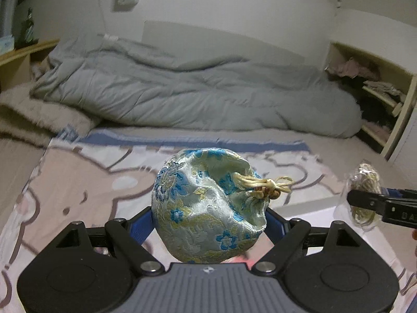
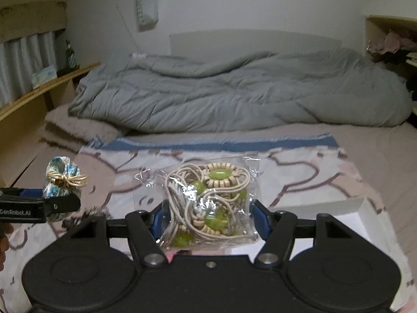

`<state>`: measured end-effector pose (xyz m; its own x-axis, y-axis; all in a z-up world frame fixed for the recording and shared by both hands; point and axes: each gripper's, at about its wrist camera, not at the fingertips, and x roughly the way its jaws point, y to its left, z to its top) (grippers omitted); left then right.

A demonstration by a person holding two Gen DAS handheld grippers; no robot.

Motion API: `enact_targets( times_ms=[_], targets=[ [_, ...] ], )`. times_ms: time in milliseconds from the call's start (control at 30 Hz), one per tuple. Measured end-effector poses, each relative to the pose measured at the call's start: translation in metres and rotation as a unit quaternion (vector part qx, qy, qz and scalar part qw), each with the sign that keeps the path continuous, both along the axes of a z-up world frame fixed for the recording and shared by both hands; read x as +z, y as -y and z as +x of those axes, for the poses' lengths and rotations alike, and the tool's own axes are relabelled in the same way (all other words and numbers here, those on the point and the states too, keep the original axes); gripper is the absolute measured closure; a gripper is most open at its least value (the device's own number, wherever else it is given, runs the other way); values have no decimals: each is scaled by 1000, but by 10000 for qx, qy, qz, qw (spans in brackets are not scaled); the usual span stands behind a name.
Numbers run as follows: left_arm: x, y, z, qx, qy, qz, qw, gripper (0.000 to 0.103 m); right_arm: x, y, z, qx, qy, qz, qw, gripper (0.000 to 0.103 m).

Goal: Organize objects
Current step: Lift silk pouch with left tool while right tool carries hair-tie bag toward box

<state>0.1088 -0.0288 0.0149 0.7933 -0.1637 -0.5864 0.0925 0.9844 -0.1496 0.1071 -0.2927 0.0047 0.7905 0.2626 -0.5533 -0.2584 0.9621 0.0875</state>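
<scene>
1. Left claw (image 1: 208,219): pinching brocade drawstring pouch (image 1: 208,206), held above the patterned bed sheet (image 1: 78,182).
2. Right claw (image 2: 208,216): pinching clear bag of beaded cord (image 2: 208,198), held over the same sheet.

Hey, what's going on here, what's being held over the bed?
A person holds a claw in each hand above the patterned sheet. The left claw is shut on a blue floral drawstring pouch. The right claw is shut on a clear plastic bag of beaded cord jewelry. A white box lies nearby.
</scene>
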Motion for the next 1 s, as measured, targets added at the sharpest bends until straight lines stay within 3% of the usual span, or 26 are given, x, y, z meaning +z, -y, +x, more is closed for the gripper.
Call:
enact_targets(
  times_ms=[233,433,800,1000],
  targets=[
    [31,48,16,-353,383,15,9986,17,25,27,17,-383,253,135,9989,37],
    [39,85,39,-648,493,-95,9966,17,28,54,41,-815,307,199,9960,37],
    [-15,137,91,-1259,-91,-414,9911,17,-21,99,79,-1267,-350,-86,9913,37],
    [-56,165,103,-1668,-401,-230,9849,17,-51,111,95,-1435,-786,-199,9863,37]
  ],
)
